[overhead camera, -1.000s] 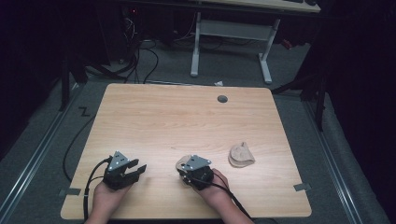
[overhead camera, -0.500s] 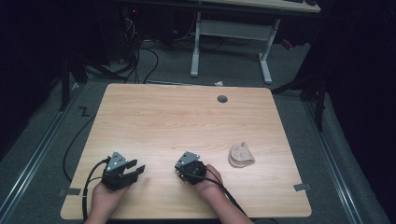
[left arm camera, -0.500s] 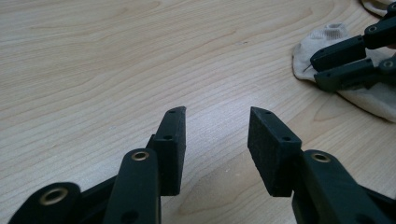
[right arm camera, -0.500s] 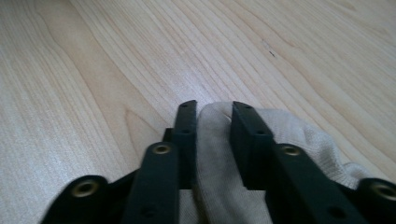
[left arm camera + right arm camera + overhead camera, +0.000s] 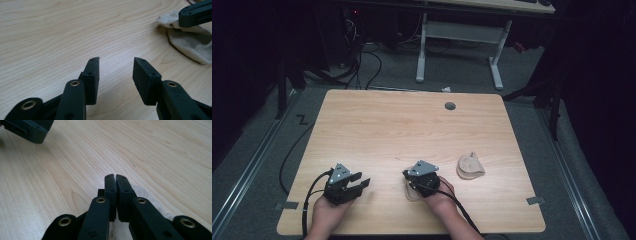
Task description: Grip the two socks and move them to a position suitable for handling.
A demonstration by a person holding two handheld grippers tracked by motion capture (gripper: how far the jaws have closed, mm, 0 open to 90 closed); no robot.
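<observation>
The beige cloth (image 5: 411, 192) lies on the table (image 5: 412, 125) near the person's edge, mostly tucked under the right hand-held gripper (image 5: 407, 176). A pale lobe of it shows on the left-hand side of that gripper's body. In the left gripper view the cloth (image 5: 192, 45) spreads flat, its longer side seeming to run back from the right gripper's jaw tips toward the person.

Directly over the cloth, the right hand-held gripper (image 5: 115, 178) has just been closing its jaws. They now stand pressed together with only a hairline gap. The cloth (image 5: 150, 195) shows beneath and beside them, but I cannot tell whether a fold is caught between the pads.

To the cloth's left, a little apart, the left hand-held gripper (image 5: 362, 181) rests low with its jaws spread and nothing between them (image 5: 116, 60), pointing past the cloth's far end. To the cloth's right, well apart, lies a second beige piece (image 5: 470, 166).

The right hand is plainly the nearer one. As I judge it, any lift depends on whether its tips have fabric.
</observation>
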